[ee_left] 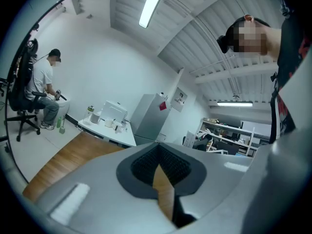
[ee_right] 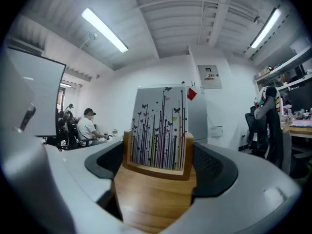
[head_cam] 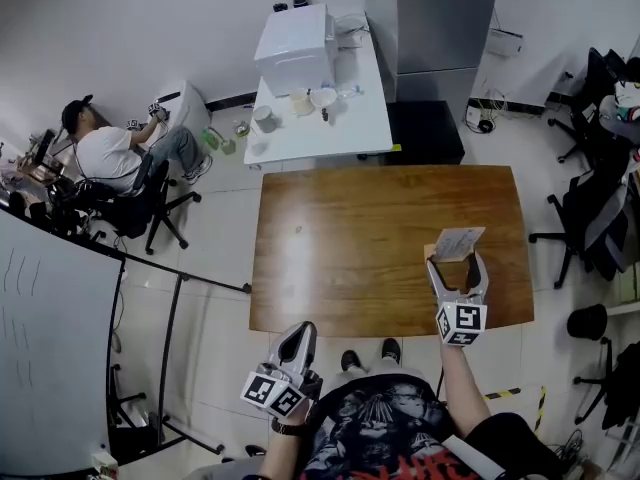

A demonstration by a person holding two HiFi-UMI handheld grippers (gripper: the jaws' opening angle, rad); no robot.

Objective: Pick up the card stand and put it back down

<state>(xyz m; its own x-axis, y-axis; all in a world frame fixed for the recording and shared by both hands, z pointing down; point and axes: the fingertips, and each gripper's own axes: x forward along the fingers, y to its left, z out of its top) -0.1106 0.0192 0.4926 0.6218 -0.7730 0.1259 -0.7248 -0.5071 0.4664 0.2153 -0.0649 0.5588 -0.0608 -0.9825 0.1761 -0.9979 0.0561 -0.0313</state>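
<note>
The card stand (head_cam: 456,271) is a light wooden block holding an upright card (head_cam: 459,242) printed with thin stems and butterflies. It is over the right part of the brown wooden table (head_cam: 350,248), near the front edge. My right gripper (head_cam: 457,263) is shut on it, a dark pad against each side of the block. In the right gripper view the card stand (ee_right: 157,189) fills the space between the jaws of the right gripper (ee_right: 158,155), with the card (ee_right: 160,128) rising above. My left gripper (head_cam: 298,330) hangs off the table's front edge, shut and empty; the left gripper view shows the left gripper (ee_left: 157,152) with its tips together.
A white table (head_cam: 365,128) behind the wooden one carries a white box (head_cam: 295,48) and cups. A black cabinet (head_cam: 425,133) stands beside it. A person (head_cam: 110,153) sits at the far left, a whiteboard (head_cam: 50,338) stands near left, and office chairs (head_cam: 590,218) are at the right.
</note>
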